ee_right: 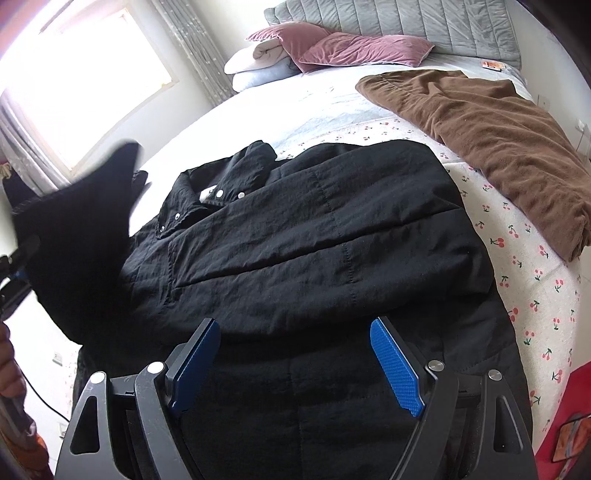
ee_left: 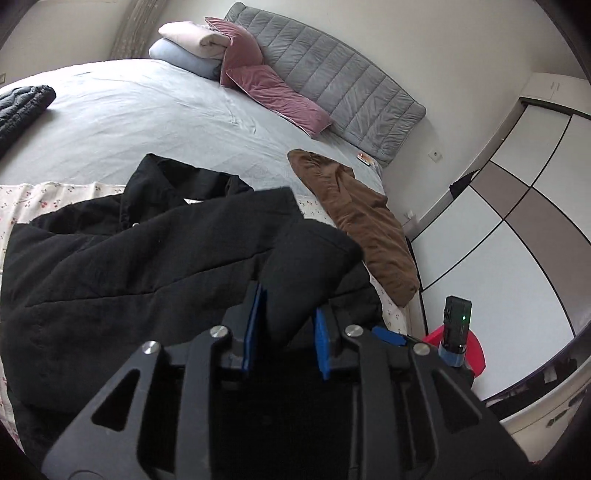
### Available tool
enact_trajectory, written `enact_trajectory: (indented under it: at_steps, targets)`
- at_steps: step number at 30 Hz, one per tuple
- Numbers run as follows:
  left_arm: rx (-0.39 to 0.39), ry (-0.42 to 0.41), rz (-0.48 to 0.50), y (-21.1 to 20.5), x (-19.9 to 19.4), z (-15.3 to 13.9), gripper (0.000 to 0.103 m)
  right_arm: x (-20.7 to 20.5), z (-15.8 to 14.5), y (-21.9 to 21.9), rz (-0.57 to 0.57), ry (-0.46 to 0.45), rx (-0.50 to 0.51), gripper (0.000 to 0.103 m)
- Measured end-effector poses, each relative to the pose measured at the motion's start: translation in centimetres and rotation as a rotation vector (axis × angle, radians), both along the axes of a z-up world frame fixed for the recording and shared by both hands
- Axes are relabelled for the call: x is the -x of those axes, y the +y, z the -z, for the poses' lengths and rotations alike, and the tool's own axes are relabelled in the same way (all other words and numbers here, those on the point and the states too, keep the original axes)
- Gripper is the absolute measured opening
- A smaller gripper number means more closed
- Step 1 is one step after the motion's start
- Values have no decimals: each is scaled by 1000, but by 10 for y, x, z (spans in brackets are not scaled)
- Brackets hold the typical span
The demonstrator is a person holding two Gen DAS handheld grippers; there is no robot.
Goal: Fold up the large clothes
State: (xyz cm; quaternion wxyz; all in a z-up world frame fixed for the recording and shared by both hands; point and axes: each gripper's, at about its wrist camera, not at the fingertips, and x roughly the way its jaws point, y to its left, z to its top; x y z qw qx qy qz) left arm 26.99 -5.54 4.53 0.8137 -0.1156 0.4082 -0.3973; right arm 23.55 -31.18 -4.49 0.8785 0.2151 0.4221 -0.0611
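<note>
My left gripper (ee_left: 286, 321) has a fold of the black quilted jacket (ee_right: 314, 236) between parted pads, carrying it over the body spread on the bed (ee_left: 147, 122); my right gripper (ee_right: 295, 362) hovers wide open, empty

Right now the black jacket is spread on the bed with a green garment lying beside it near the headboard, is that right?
Not quite: the garment beside the black jacket is brown, not green, as the right wrist view shows. The rest holds: the jacket is spread on the bed, and the brown garment lies beside it, reaching toward the grey headboard.
</note>
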Motion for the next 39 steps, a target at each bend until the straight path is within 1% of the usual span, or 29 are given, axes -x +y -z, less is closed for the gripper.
enact_trajectory:
  at_steps: [1,3,5,6,9,10,11,12,14,16,17,18,19,20,21,22,23,25,27,29,30,31,32,33,35,36,37,38,39]
  targets:
    - [14,-2,0,7,1,2,32,0,-1,0,-10,-18,-5,85]
    - [22,-26,-41,31,-2,-1,52,0,-3,0,-20,-34,-12,85]
    - [-10,-53,-111,61,-11,-5,55,-1,-4,1,-40,-58,-51,85]
    - [-44,-66,-144,78,-17,-4,55,-1,-4,2,-50,-63,-74,85]
    - [-193,-123,-246,118,-38,3,54,-10,-3,10,-83,-78,-155,85]
    - [-240,-135,-265,126,-44,9,53,-18,-3,15,-98,-84,-186,84]
    - [-282,-139,-281,135,-51,18,45,-24,-2,20,-115,-89,-214,84]
    - [-319,-138,-290,141,-59,27,34,-37,1,26,-137,-86,-249,84]
    - [-377,-113,-305,149,-79,44,25,-65,8,37,-150,-63,-270,84]
    - [-406,-97,-320,150,-95,59,22,-94,19,50,-136,-23,-240,81]
    - [-417,-95,-320,148,-102,65,22,-106,26,57,-136,-3,-231,75]
    - [-422,-94,-319,148,-105,69,21,-116,32,64,-135,15,-224,73]
    - [-417,-89,-313,145,-111,75,20,-128,39,71,-129,27,-216,64]
    - [-411,-86,-305,141,-115,80,20,-135,44,77,-126,28,-206,41]
    - [-409,-87,-302,138,-117,85,20,-142,46,86,-121,45,-156,26]
    - [-408,-93,-302,134,-119,89,20,-146,43,92,-125,51,-114,17]
    - [-398,-102,-297,130,-118,91,20,-145,33,99,-135,12,-78,10]
    - [-367,-119,-283,126,-114,97,20,-135,7,104,-168,-103,-23,9]
    - [-367,-119,-276,122,-109,110,20,-132,-4,99,-145,-136,37,9]
    - [-405,-100,-269,118,-107,134,20,-136,9,89,-120,-85,74,9]
    - [-417,-107,-267,117,-105,142,20,-139,23,86,-114,-31,92,10]
    - [-418,-117,-272,116,-104,143,20,-145,40,87,-128,25,119,11]
    - [-425,-116,-274,116,-104,140,20,-145,50,88,-142,40,133,13]
    - [-440,-107,-279,115,-104,136,20,-142,51,88,-151,24,141,13]
    - [-466,-102,-295,115,-102,124,23,-132,38,85,-110,-9,141,34]
    - [-460,-111,-297,115,-99,116,29,-125,27,83,-85,-32,153,40]
    - [-446,-128,-293,115,-94,107,33,-120,17,83,-78,-75,164,51]
    - [-427,-152,-286,113,-90,99,40,-115,5,85,-76,-117,181,55]
    - [-401,-170,-278,110,-86,92,45,-117,-6,92,-87,-147,203,56]
